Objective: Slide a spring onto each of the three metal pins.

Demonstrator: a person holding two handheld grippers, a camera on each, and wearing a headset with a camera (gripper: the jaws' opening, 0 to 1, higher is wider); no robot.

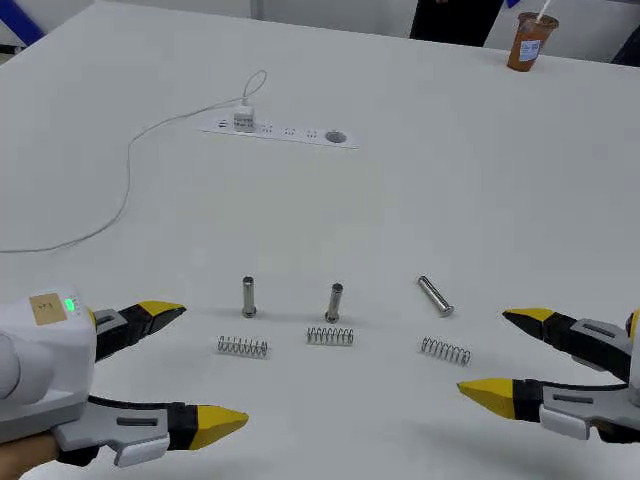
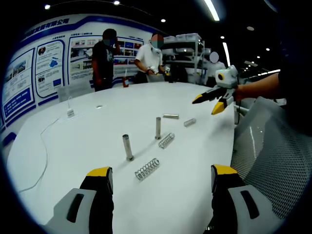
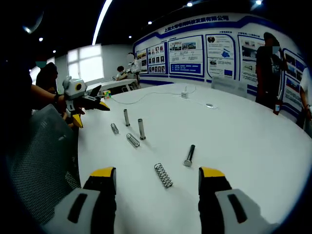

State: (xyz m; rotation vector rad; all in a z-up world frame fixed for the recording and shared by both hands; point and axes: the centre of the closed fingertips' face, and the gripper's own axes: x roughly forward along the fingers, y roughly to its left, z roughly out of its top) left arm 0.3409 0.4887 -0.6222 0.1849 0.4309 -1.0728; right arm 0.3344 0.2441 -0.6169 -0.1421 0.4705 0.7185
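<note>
Springs lie in a row on the white bench point(image 1: 480, 200), one before each pin: the left spring point(image 1: 243, 347) just in front of the left pin point(image 1: 248, 297), the middle spring point(image 1: 330, 336) just in front of the middle pin point(image 1: 334, 301), and the right spring point(image 1: 445, 351) near the right pin point(image 1: 435, 296). The left and middle pins stand upright on their wider heads, while the right pin lies on its side with its head nearer the person. The left claw point(image 1: 190, 368) and the right claw point(image 1: 500, 355) hover at either end of the row, both spread wide and holding nothing. The springs look like light, thin wire coils that would probably roll away at a nudge and squash under a hard pinch. A gentle hold across the coils near one end seems best, leaving the other end free to thread. The pins look stiff, smooth and slippery. The standing ones may topple if bumped, and the lying one is best gripped on its shank close to the head. Farther back sit a power strip point(image 1: 280, 131) and a drink cup point(image 1: 528, 40). A tan sticker point(image 1: 45, 308) on the left claw's body and the wall posters in the gripper views carry writing too small to read.
</note>
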